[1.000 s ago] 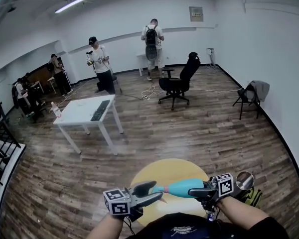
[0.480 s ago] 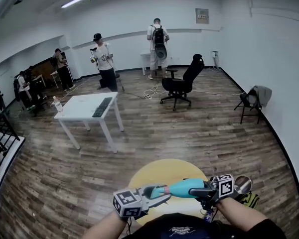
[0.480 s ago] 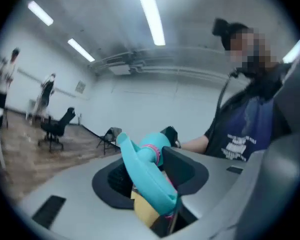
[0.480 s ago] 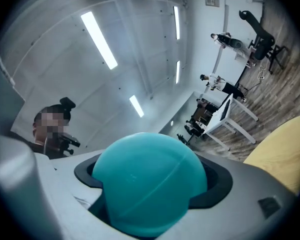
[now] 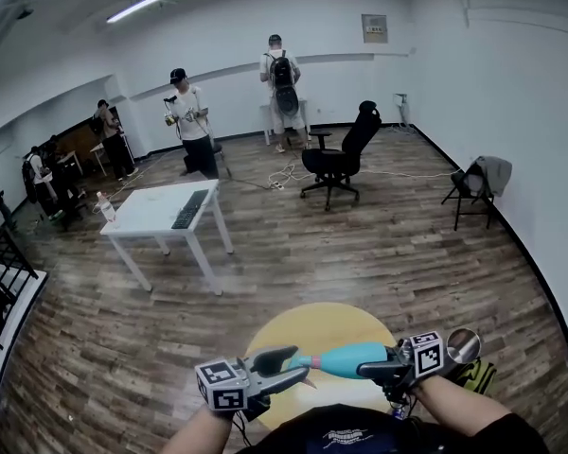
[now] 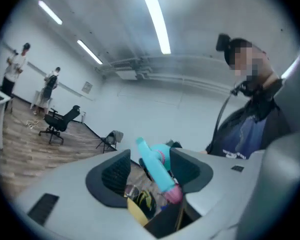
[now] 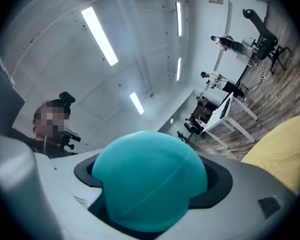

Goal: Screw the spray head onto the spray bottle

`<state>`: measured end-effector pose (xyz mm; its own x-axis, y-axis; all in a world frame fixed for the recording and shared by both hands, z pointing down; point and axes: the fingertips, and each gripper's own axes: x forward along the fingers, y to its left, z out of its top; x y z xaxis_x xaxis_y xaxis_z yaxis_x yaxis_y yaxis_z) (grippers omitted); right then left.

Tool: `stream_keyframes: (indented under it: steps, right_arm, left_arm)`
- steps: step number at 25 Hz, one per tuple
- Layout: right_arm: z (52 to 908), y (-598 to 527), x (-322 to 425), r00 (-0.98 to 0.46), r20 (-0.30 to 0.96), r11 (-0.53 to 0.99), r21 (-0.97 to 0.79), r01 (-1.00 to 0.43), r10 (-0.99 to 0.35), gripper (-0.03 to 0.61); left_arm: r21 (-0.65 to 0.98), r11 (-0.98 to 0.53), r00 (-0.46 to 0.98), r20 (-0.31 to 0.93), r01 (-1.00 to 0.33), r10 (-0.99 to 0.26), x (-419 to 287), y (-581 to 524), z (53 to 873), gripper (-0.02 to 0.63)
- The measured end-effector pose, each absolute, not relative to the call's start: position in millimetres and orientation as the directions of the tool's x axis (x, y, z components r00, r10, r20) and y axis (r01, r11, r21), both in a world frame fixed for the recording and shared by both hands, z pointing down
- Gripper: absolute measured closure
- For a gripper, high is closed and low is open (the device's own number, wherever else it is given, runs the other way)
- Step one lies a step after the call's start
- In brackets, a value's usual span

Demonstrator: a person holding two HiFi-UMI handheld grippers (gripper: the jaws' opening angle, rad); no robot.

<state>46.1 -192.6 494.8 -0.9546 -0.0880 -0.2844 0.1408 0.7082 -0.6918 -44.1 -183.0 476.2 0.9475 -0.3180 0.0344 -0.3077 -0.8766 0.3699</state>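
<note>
The teal plastic spray bottle (image 5: 346,357) lies sideways in the air, low in front of the person, over a round yellow table (image 5: 303,322). The right gripper (image 5: 371,368) pinches its fat round bottom tight. The pink spray head (image 5: 299,360) already sits on the bottle's thin end. The left gripper (image 5: 286,367) has just been opening its jaws. They stand spread with the head between them, not squeezing it. I think more turns are left, but I cannot tell how tight the head is.
</note>
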Motion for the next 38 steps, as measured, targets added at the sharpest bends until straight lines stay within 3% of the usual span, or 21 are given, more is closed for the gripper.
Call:
stream_keyframes:
  steps: [4, 8, 10, 11, 12, 16, 18, 23, 24, 27, 31, 33, 36, 37, 38]
  right_arm:
    - [501, -205, 75, -0.936, -0.303, 0.688, -0.719, 0.101, -0.179, 0.114]
    - [503, -204, 67, -0.936, -0.311, 0.676, -0.727, 0.122, -0.165, 0.114]
    - [499, -198, 46, -0.952, -0.287, 0.691, -0.71, 0.134, -0.11, 0.114]
    - [496, -197, 38, -0.953, -0.288, 0.695, -0.704, 0.146, -0.091, 0.114]
    - [493, -198, 35, -0.95, -0.301, 0.693, -0.703, 0.163, -0.082, 0.11]
    - [494, -181, 34, -0.964, -0.266, 0.721, -0.67, 0.177, -0.009, 0.115]
    - [500, -173, 31, -0.971, -0.238, 0.73, -0.661, 0.174, 0.016, 0.115]
    - [495, -187, 30, -0.957, -0.286, 0.7, -0.692, 0.177, -0.041, 0.115]
    - [493, -191, 30, -0.953, -0.297, 0.696, -0.696, 0.175, -0.057, 0.115]
    - [496, -205, 51, -0.925, -0.353, 0.665, -0.726, 0.176, -0.141, 0.114]
    - [508, -220, 85, -0.895, -0.382, 0.639, -0.753, 0.156, -0.232, 0.114]
    - [507, -217, 77, -0.909, -0.353, 0.636, -0.758, 0.141, -0.22, 0.114]
    - [502, -204, 45, -0.951, -0.284, 0.688, -0.715, 0.122, -0.126, 0.114]
    - [501, -202, 37, -0.956, -0.274, 0.696, -0.706, 0.129, -0.101, 0.114]
    - [499, -201, 33, -0.957, -0.278, 0.696, -0.704, 0.142, -0.086, 0.11]
  left_arm:
    - [0.586, -0.739, 0.862, -0.131, -0.331, -0.49, -110, -209, 465, 0.282]
    - [0.601, -0.734, 0.893, -0.074, -0.316, -0.445, -94, -204, 481, 0.262]
    - [0.499, -0.813, 0.939, 0.005, -0.299, -0.343, -51, -190, 487, 0.262]
    - [0.421, -0.859, 0.952, 0.042, -0.292, -0.303, -32, -182, 487, 0.312]
    - [0.34, -0.894, 0.957, 0.075, -0.29, -0.282, -19, -176, 484, 0.407]
    - [0.062, -0.971, 0.955, 0.205, -0.232, -0.215, -11, -155, 491, 0.408]
    - [0.012, -0.979, 0.949, 0.25, -0.204, -0.194, -12, -150, 497, 0.408]
    - [0.238, -0.935, 0.962, 0.139, -0.264, -0.236, -22, -167, 488, 0.394]
    - [0.298, -0.912, 0.959, 0.089, -0.282, -0.268, -30, -172, 484, 0.384]
    - [0.504, -0.803, 0.911, -0.073, -0.318, -0.407, -74, -194, 473, 0.271]
    - [0.632, -0.693, 0.821, -0.151, -0.348, -0.551, -126, -217, 472, 0.252]
    - [0.621, -0.708, 0.848, -0.127, -0.336, -0.515, -112, -214, 476, 0.252]
    - [0.486, -0.819, 0.94, 0.014, -0.304, -0.34, -48, -192, 491, 0.252]
    - [0.392, -0.871, 0.954, 0.077, -0.297, -0.29, -28, -183, 494, 0.293]
    - [0.29, -0.911, 0.955, 0.138, -0.293, -0.263, -15, -176, 496, 0.388]
